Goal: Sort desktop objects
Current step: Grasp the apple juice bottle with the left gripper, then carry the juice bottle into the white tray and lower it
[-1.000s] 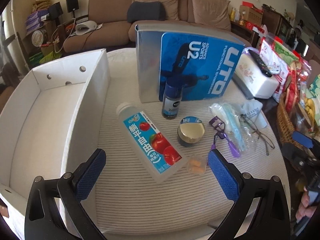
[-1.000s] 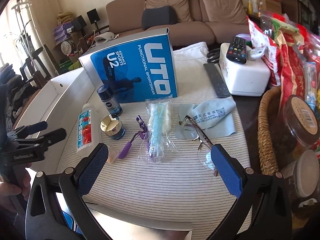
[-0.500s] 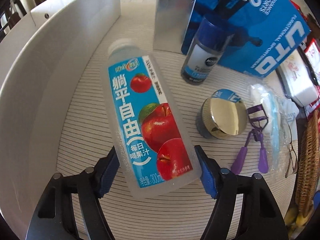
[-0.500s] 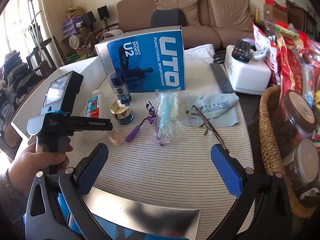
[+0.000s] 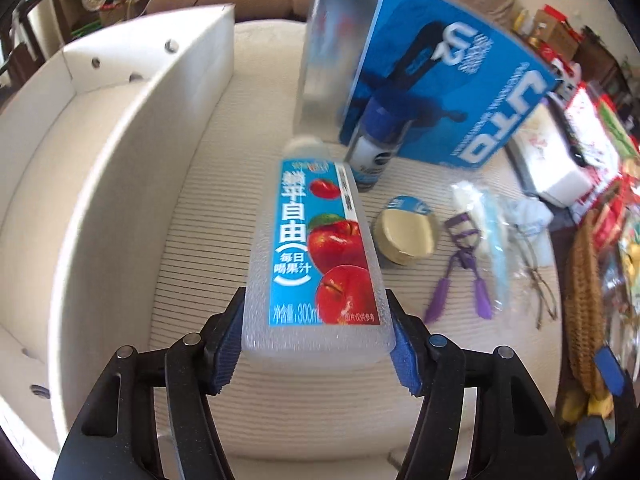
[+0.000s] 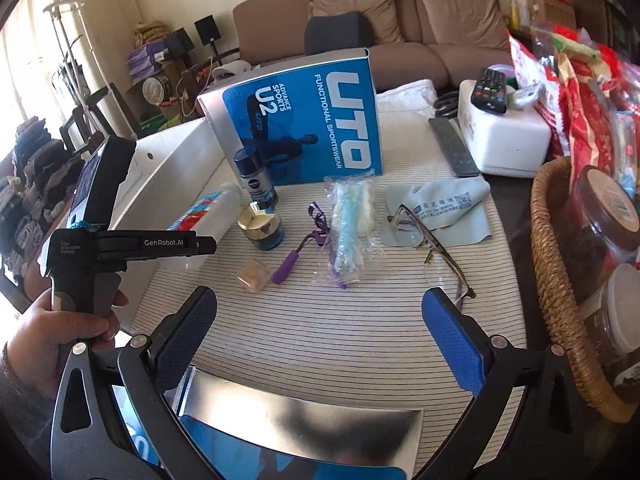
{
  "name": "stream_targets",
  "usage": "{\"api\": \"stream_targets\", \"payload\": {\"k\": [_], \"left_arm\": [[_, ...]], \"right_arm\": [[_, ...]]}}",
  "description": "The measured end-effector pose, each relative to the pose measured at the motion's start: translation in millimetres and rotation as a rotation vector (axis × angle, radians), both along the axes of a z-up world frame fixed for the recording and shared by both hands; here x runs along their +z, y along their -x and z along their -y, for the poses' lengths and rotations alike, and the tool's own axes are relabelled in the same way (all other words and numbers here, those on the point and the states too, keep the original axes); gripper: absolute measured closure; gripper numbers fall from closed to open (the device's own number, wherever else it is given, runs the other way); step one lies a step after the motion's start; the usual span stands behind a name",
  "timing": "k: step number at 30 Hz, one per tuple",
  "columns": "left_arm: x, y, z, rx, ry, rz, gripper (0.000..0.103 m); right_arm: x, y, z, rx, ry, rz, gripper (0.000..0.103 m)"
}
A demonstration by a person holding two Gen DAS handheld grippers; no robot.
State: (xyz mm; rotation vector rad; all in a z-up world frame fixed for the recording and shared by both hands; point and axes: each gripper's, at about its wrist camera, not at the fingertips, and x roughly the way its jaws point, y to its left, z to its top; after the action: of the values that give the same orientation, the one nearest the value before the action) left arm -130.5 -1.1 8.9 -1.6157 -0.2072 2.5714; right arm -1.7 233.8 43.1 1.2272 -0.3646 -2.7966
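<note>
A long white tray (image 5: pixel 120 128) with high walls lies along the left edge of the striped table mat (image 6: pixel 360 340), and at the far side of the mat a blue sportswear box (image 6: pixel 304 120) stands upright. The left gripper (image 5: pixel 316 340) grips the base end of the apple juice bottle (image 5: pixel 316 252), its blue pads pressed against both sides; the bottle points away toward the box, just right of the tray wall. Right of the bottle, a blue-capped deodorant bottle (image 5: pixel 374 148) stands before the box, with a gold-lidded jar (image 5: pixel 408 236) nearer. Further right lie a plastic-wrapped packet (image 6: pixel 352 220), a grey lens cloth (image 6: pixel 444 212) and glasses (image 6: pixel 432 248). A purple eyelash curler (image 6: pixel 304 244) lies between jar and packet, and a small clear case (image 6: pixel 252 276) sits near its handles. The right gripper (image 6: pixel 320 336) hangs spread wide with nothing between its pads, over the near part of the mat.
</note>
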Motion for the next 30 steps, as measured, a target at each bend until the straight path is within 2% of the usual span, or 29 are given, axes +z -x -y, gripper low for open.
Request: {"api": "stream_targets", "payload": {"k": [4, 7, 9, 13, 15, 18, 20, 22, 24, 27, 30], "left_arm": [[30, -27, 4, -0.076, -0.027, -0.077, 0.040], [37, -36, 2, -0.121, -0.024, -0.104, 0.041], [34, -44, 2, -0.133, -0.034, -0.085, 0.041], [26, -53, 6, -0.127, -0.056, -0.056, 0.041], [21, -57, 6, -0.131, -0.062, -0.058, 0.041], [16, -62, 5, -0.144, -0.075, -0.057, 0.041], [15, -65, 5, -0.148, -0.090, -0.054, 0.041], [15, -66, 8, -0.140, -0.097, -0.054, 0.041], [15, -66, 11, -0.136, -0.106, -0.053, 0.041], [21, -68, 15, -0.152, -0.137, -0.062, 0.041], [41, -76, 17, -0.175, -0.151, -0.099, 0.041]], "right_arm": [[14, 5, -3, 0.015, 0.200, -0.028, 0.000], [18, 23, 1, 0.061, 0.383, -0.011, 0.000], [4, 40, 9, 0.068, 0.508, 0.056, 0.000], [-56, 72, 28, 0.011, 0.758, 0.286, 0.011], [-83, 79, 39, -0.010, 0.842, 0.377, 0.017], [-101, 89, 56, -0.016, 0.842, 0.413, 0.022], [-104, 99, 67, -0.008, 0.785, 0.416, 0.025], [-107, 110, 74, -0.001, 0.738, 0.442, 0.045], [-104, 112, 75, -0.001, 0.728, 0.437, 0.051], [-82, 107, 79, 0.036, 0.685, 0.382, 0.053], [-55, 98, 77, 0.045, 0.682, 0.332, 0.056]]}}
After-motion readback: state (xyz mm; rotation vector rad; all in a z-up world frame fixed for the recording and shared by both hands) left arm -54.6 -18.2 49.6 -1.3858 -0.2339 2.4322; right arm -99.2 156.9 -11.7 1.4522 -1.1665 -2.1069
